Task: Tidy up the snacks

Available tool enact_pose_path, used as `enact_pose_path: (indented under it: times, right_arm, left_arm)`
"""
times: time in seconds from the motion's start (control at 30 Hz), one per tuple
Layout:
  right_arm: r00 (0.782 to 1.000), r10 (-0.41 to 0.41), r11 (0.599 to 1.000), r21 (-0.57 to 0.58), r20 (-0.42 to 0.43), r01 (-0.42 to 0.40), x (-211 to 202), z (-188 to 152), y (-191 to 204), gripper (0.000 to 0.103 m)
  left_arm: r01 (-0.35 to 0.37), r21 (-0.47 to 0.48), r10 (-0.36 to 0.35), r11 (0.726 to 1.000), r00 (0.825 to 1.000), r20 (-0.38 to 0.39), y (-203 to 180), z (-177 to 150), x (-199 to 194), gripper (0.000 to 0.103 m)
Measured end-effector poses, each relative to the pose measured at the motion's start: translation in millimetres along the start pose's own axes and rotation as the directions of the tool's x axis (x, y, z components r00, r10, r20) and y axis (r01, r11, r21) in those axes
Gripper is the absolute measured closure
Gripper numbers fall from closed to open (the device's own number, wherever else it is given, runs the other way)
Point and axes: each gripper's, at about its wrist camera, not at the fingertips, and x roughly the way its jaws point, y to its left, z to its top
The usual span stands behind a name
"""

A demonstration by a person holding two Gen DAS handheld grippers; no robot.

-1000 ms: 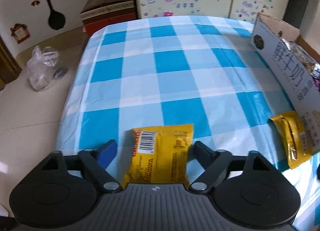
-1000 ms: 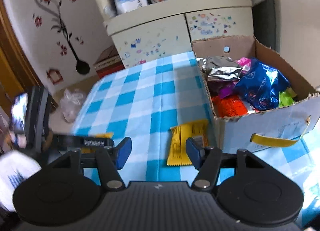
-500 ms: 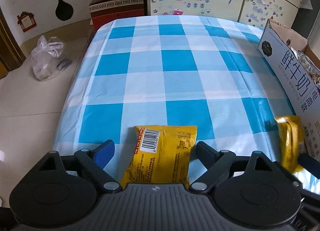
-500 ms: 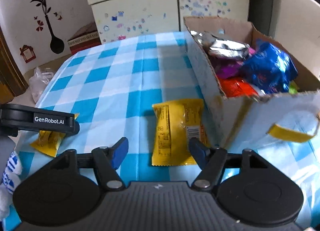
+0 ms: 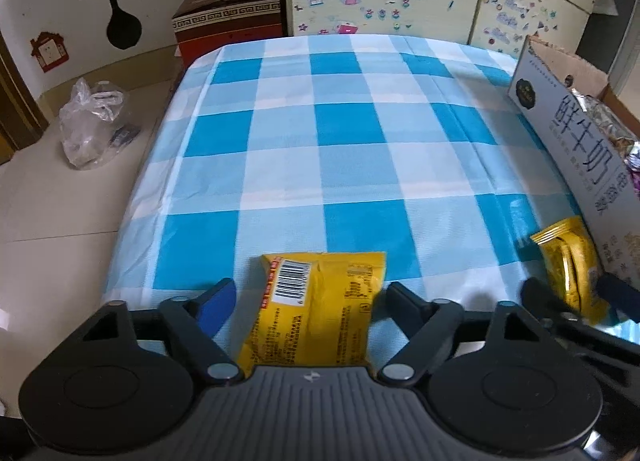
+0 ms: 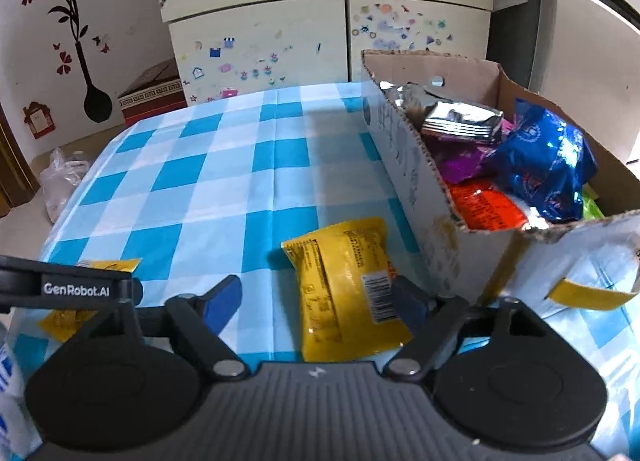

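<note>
Two flat yellow foil snack packets lie near the near edge of the table covered in a blue-and-white checked cloth, and each already sits inside the span of one gripper.

The left gripper straddles the yellow packet with the barcode label, which is toward the near left corner. Its long axis runs away from the camera, in line with the fingers, so the jaws face its two long sides. The jaws have just been closing. The right finger is touching or just beside the packet's edge, and a strip of cloth shows between the blue left pad and the packet, so it is not yet gripped.

The right gripper straddles the second yellow packet, which lies just beside the side wall of the open cardboard box of mixed snack bags by the right edge. Its long axis tilts slightly leftward at the far end. The jaws have just been opening and stand wide. The right finger is at the packet's barcode edge and the left pad is well clear.

Each hand is nearest its own packet. The right-hand packet has the shorter way to the box.
</note>
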Motion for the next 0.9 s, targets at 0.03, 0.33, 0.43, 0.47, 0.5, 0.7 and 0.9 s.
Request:
enact_pose_path:
  times: [0.03, 0.33, 0.43, 0.47, 0.5, 0.7, 0.9]
  right_arm:
    - [1.000, -0.016, 1.000, -0.012, -0.001, 0.016, 1.7, -0.3, 2.6, 0.017]
    - [0.997, 0.077, 0.996, -0.050, 0.002, -0.076, -5.4, -0.6, 11.4, 0.023]
    - [0.999, 0.031, 0.996, -0.081, 0.043, -0.027, -8.3, 0.7, 14.4, 0.024]
    - [0.999, 0.006, 0.996, -0.094, 0.053, -0.001, -7.5, 0.9, 15.5, 0.024]
    - [0.998, -0.010, 0.995, -0.099, 0.056, 0.015, -6.4, 1.1, 15.9, 0.024]
    - [0.998, -0.040, 0.982, -0.181, 0.040, 0.046, 6.5, 0.1, 25.6, 0.017]
    - [0.999, -0.032, 0.983, -0.182, 0.024, 0.035, 15.1, 0.0, 27.1, 0.011]
  left_arm:
    - [0.006, 0.003, -0.006, 1.000, 1.000, 0.001, -0.6, -0.3, -0.6, 0.024]
    - [0.038, -0.025, -0.038, 0.999, 0.999, 0.001, 2.7, 0.8, -2.3, 0.035]
    - [-0.008, -0.026, 0.008, 1.000, 1.000, 0.007, 6.5, 0.3, -4.9, 0.035]
    - [-0.011, -0.035, 0.012, 0.999, 1.000, 0.010, 9.6, 0.2, -5.2, 0.035]
    - [-0.009, -0.046, 0.009, 0.999, 1.000, 0.009, 12.3, 0.2, -5.6, 0.035]
    - [-0.006, -0.034, 0.006, 0.999, 1.000, 0.000, 12.5, 0.3, -5.9, 0.030]
    - [-0.024, -0.047, 0.023, 0.999, 1.000, -0.017, 14.4, -1.5, -1.8, 0.017]
